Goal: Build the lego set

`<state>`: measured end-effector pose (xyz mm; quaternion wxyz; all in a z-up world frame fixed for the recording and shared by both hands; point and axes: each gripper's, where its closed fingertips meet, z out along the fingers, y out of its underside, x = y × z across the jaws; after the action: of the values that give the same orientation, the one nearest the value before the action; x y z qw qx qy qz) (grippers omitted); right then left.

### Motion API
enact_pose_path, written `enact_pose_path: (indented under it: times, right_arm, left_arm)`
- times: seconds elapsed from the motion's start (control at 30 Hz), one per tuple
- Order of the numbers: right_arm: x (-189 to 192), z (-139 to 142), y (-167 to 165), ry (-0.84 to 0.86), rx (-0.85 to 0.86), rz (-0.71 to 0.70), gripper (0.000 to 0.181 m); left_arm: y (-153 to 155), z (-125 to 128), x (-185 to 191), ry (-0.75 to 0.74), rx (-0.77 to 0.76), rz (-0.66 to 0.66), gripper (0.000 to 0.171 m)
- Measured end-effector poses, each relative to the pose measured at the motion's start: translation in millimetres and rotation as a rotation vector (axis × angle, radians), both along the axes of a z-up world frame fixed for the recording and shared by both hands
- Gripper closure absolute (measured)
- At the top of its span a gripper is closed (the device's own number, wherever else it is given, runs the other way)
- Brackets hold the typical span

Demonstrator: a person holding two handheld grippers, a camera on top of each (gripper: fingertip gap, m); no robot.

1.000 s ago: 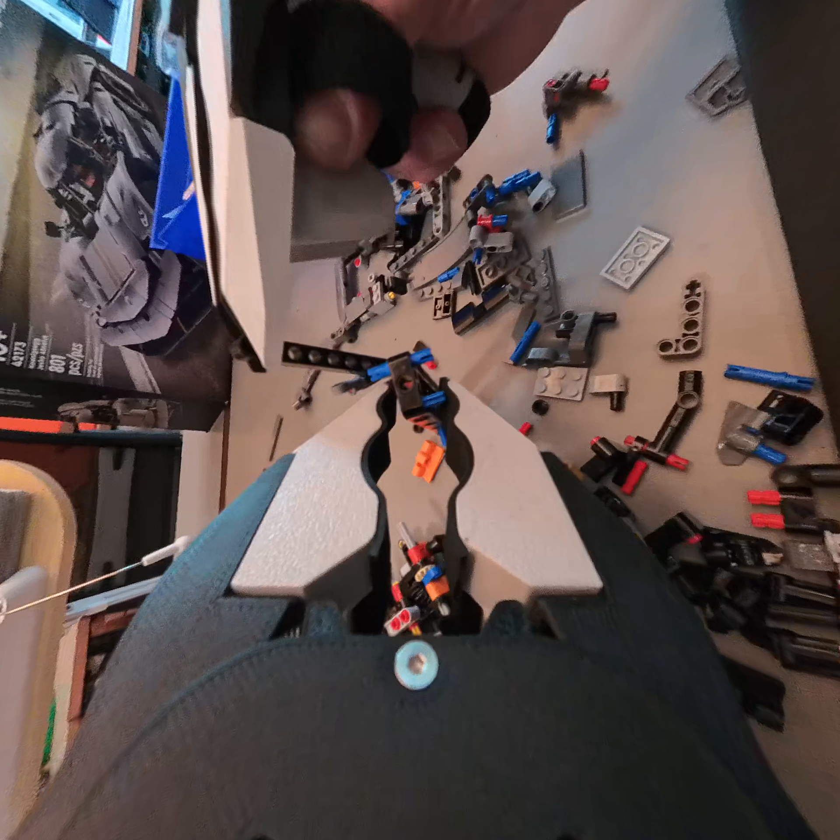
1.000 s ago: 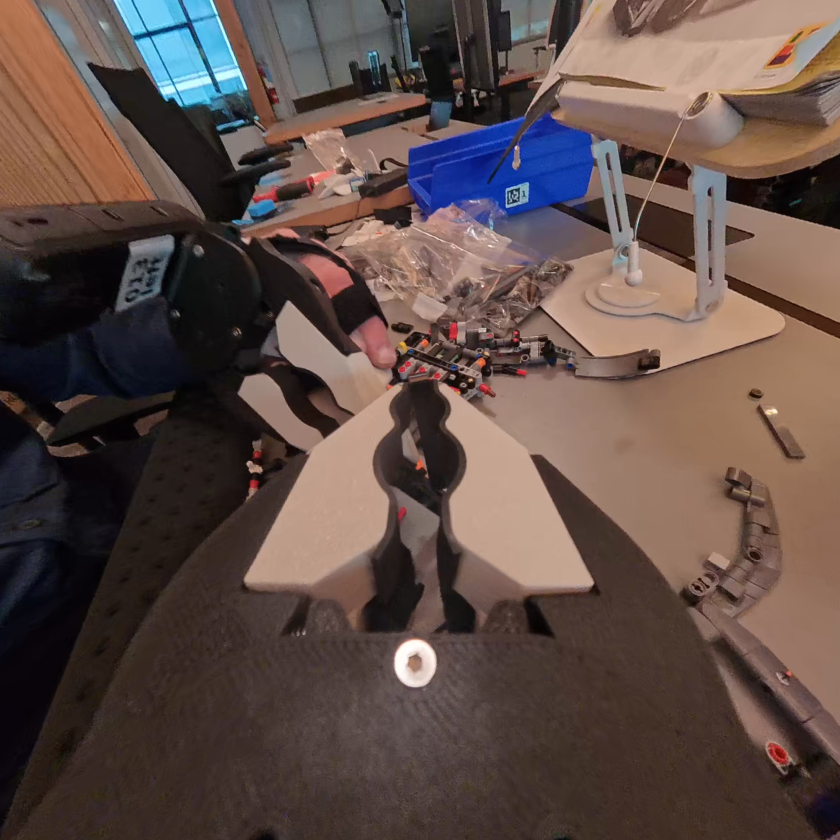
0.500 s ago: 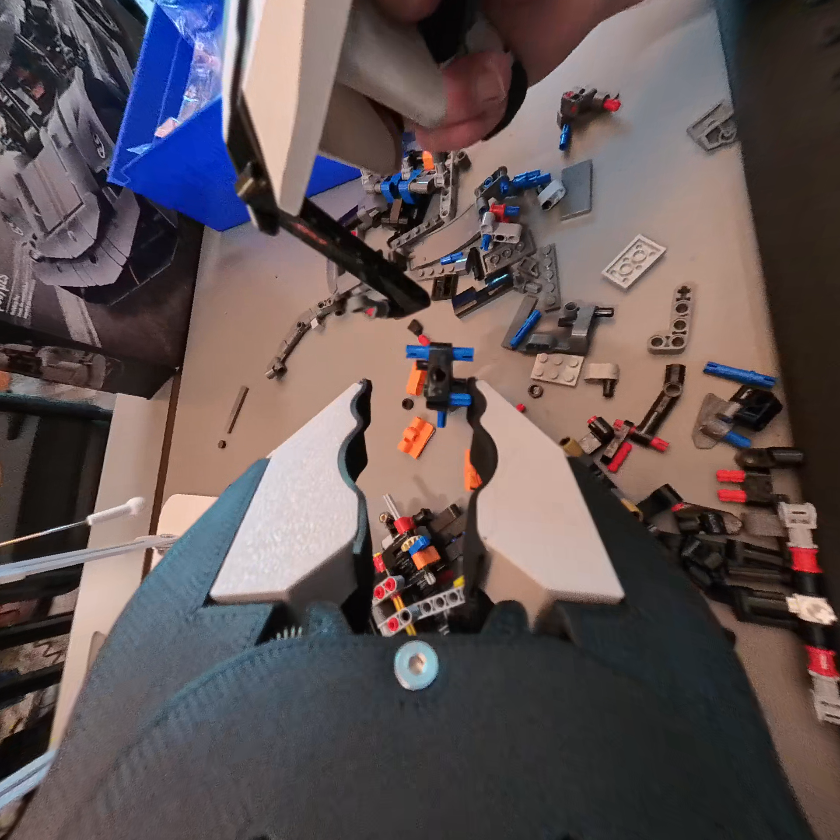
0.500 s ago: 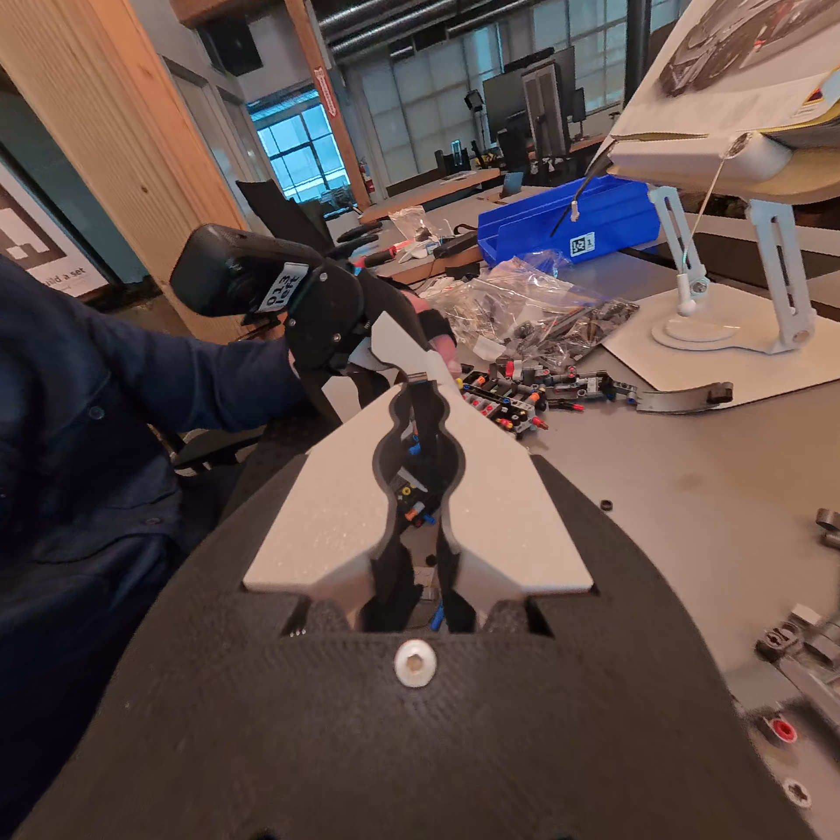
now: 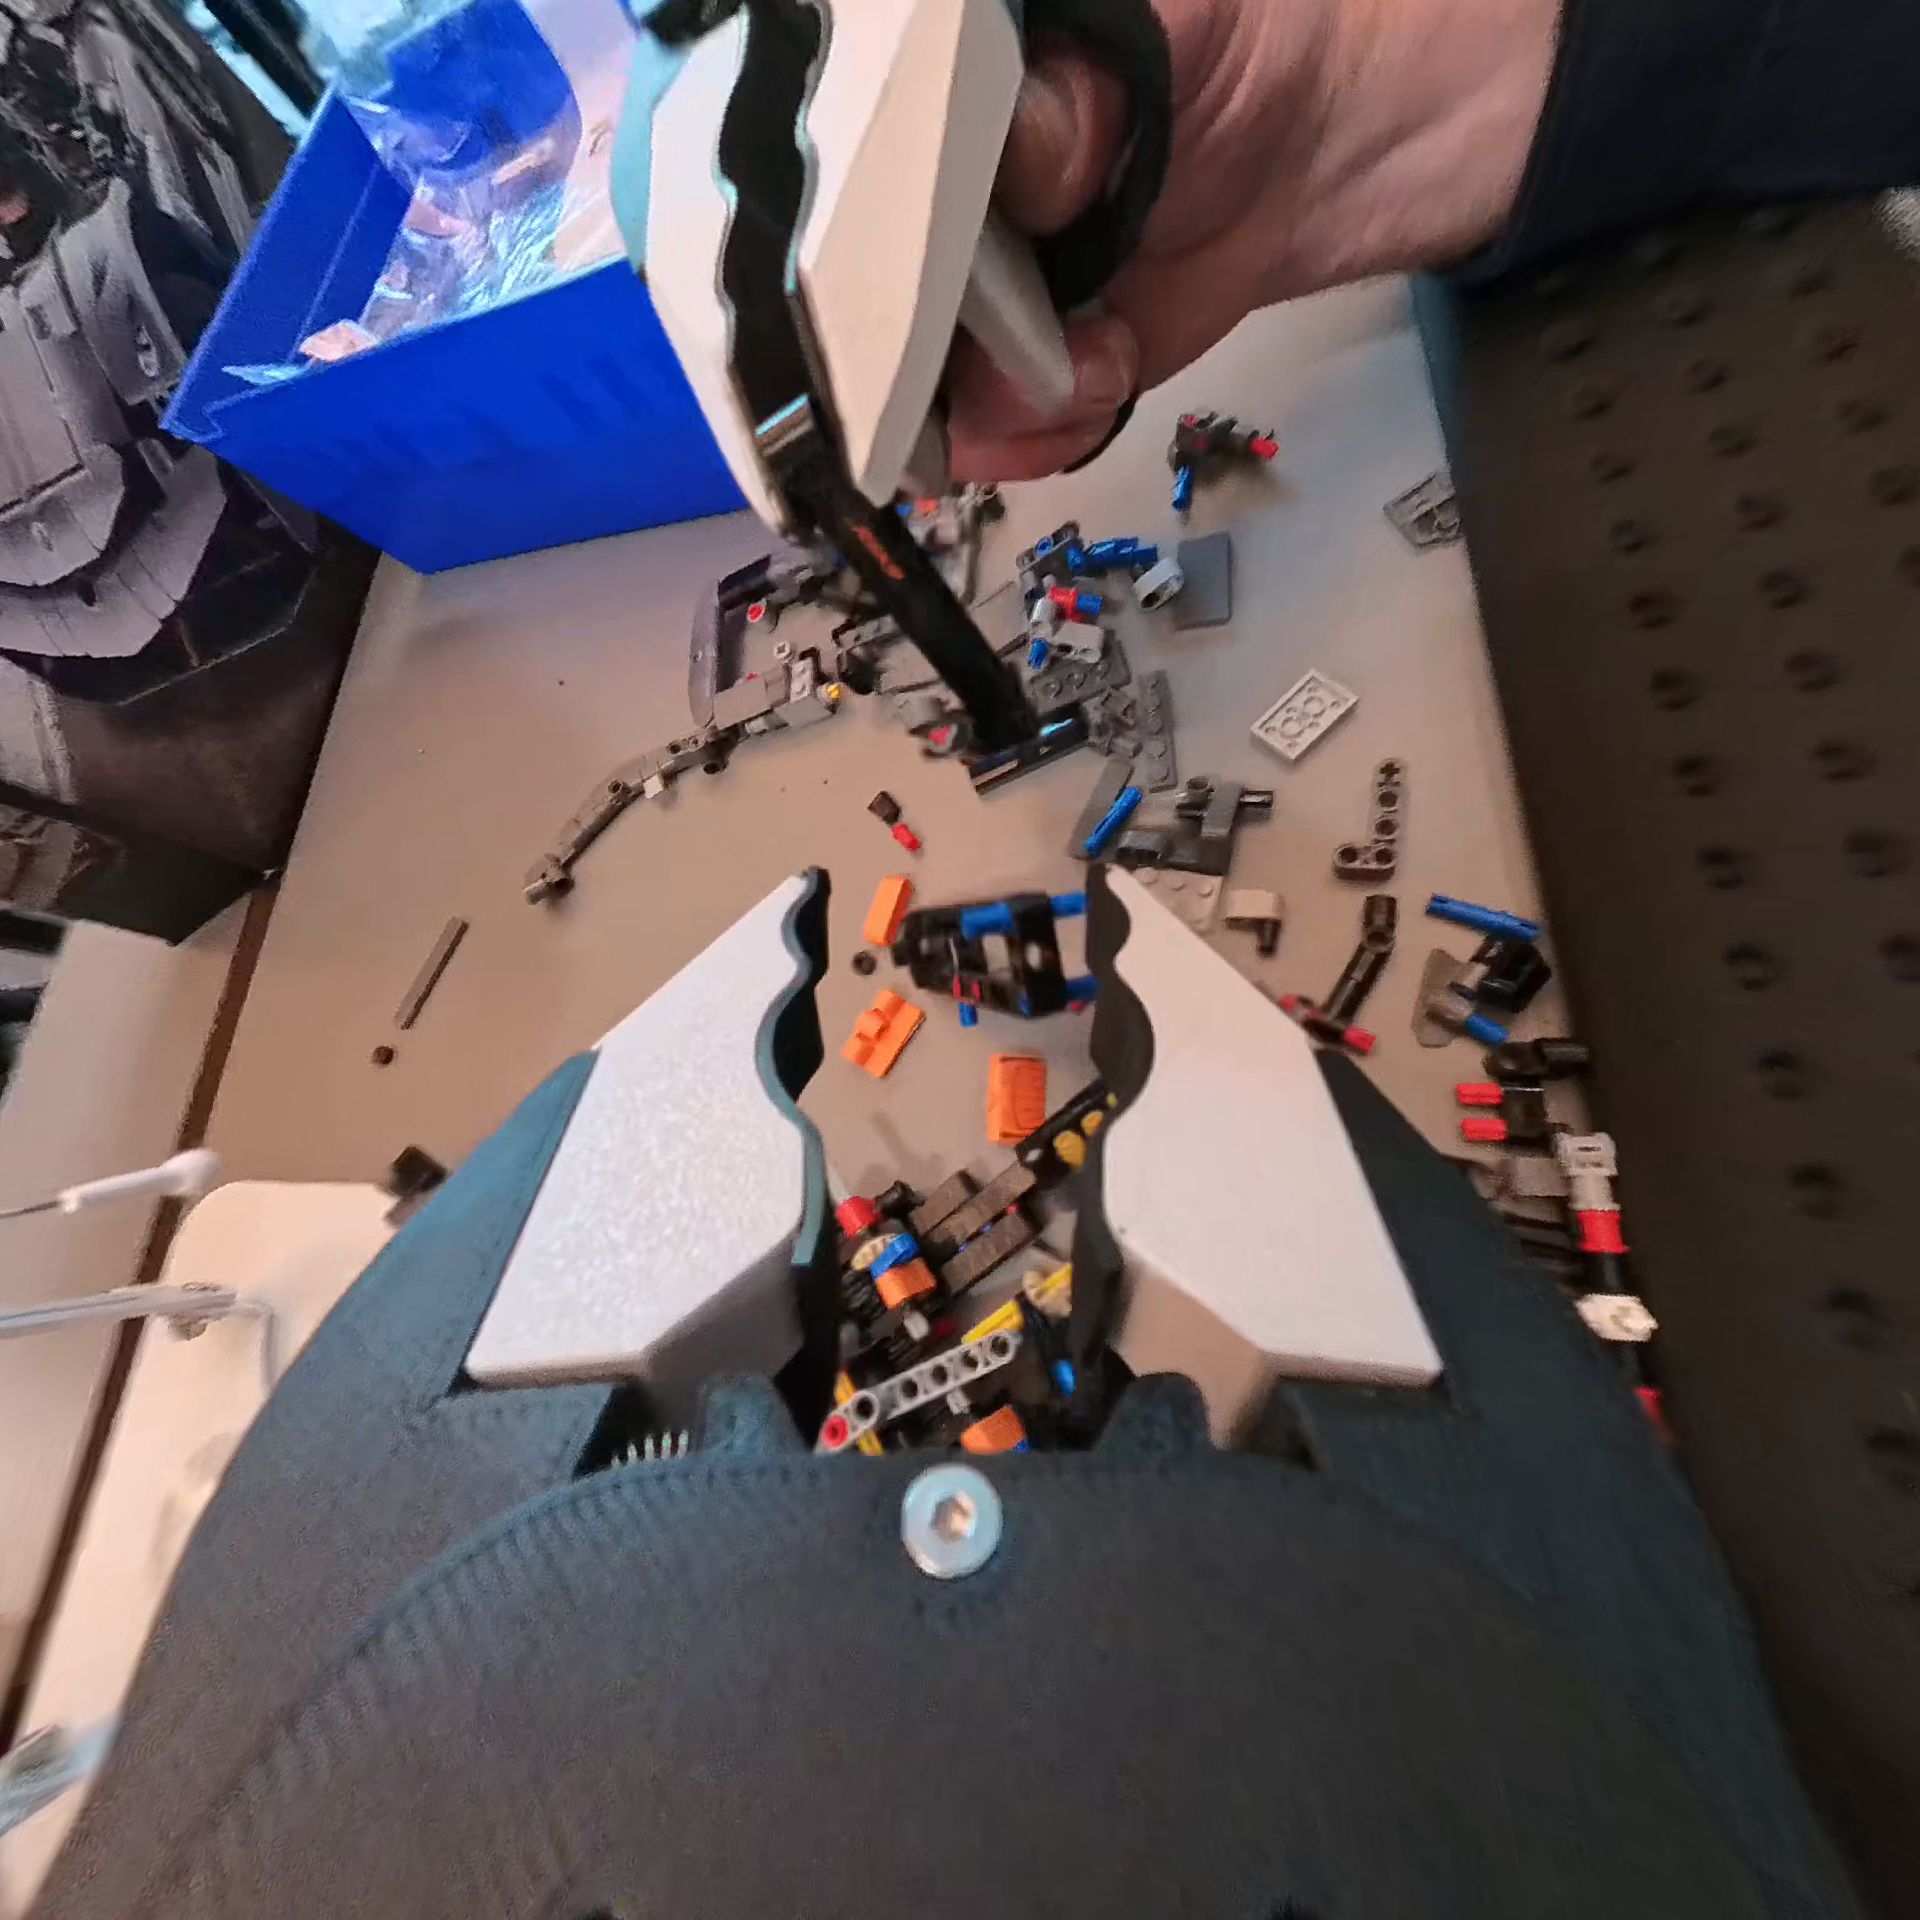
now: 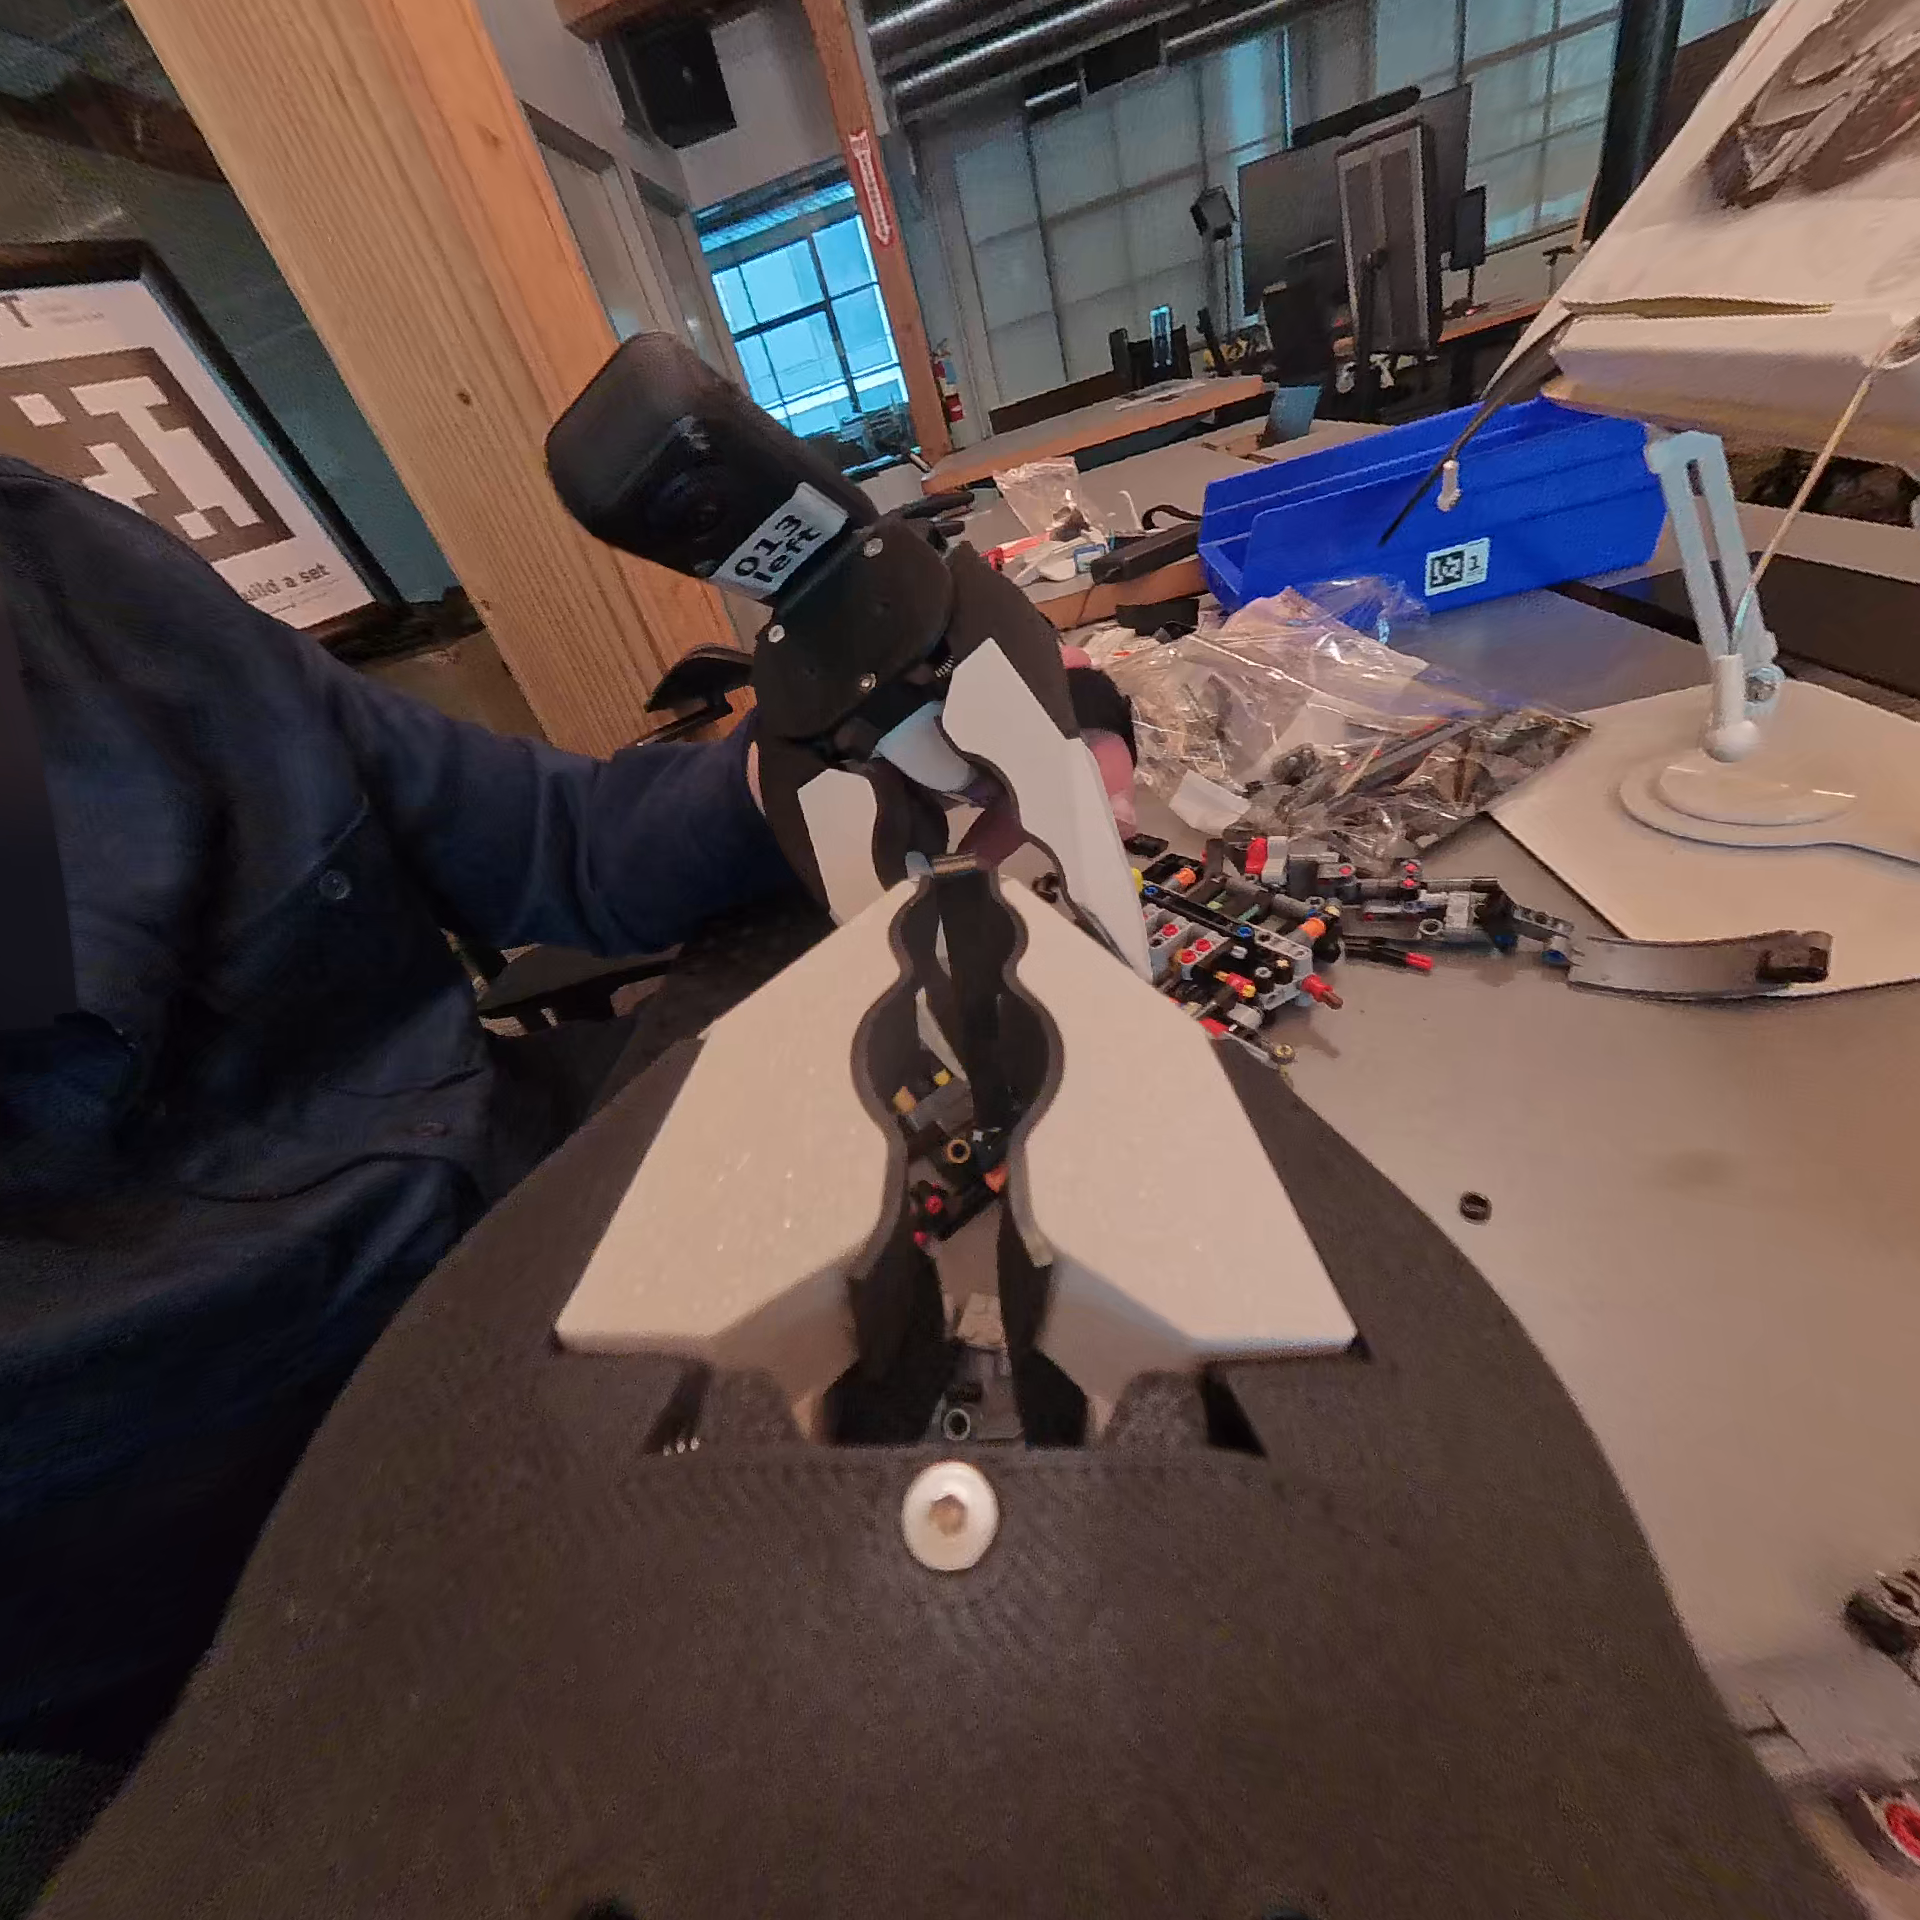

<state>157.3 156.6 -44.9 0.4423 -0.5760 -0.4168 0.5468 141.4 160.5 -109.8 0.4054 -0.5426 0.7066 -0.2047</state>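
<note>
My left gripper is open above the grey table. A small black frame piece with blue pins sits between its tips, close to the right finger. Orange pieces lie beside it. A part-built assembly lies under the fingers and also shows in the right wrist view. My right gripper is shut on a long black beam. In the left wrist view it hangs over the far pile with the beam pointing down.
Many loose pieces cover the table's right side. A blue bin and the set's box stand at the far left. A white booklet stand and plastic bags are behind the assembly. A person's arm is at the left. My hands' fingertips stand some 7 centimeters from each other.
My left gripper has opened and let go of the black frame piece. My right gripper has tilted up and swung over the pile, with the black beam still in it.
</note>
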Motion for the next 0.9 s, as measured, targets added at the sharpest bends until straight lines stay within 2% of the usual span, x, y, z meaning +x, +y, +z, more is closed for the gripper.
enact_pose_path:
  times: [0.17, 0.3, 0.4, 0.5, 0.63, 0.77, 0.9]
  right_arm:
    - [-3, 1, -7, 0.004, 0.011, 0.04, 0.177]
    - [-8, -1, -16, -0.014, 0.029, 0.085, 0.176]
    - [-9, -1, -18, -0.014, 0.028, 0.098, 0.177]
    - [-8, 1, -19, 0.0, 0.02, 0.106, 0.177]
    - [-6, 6, -20, 0.031, 0.011, 0.113, 0.176]
    - [3, 14, -11, 0.084, -0.023, 0.077, 0.175]
    - [15, 15, 9, 0.113, -0.072, -0.02, 0.174]
  left_arm:
    - [-10, 9, 0, -0.06, -0.096, -0.044, 0.126]
    - [-17, 9, 12, -0.094, -0.067, -0.069, 0.131]
    - [-24, 10, 19, -0.105, -0.02, -0.095, 0.153]
    - [-26, 11, 22, -0.122, -0.014, -0.094, 0.162]
    - [-23, 18, 20, -0.15, -0.002, -0.088, 0.164]
    - [-18, 26, 15, -0.169, 0.02, -0.065, 0.165]
    - [-8, 38, 8, -0.224, 0.016, -0.023, 0.167]
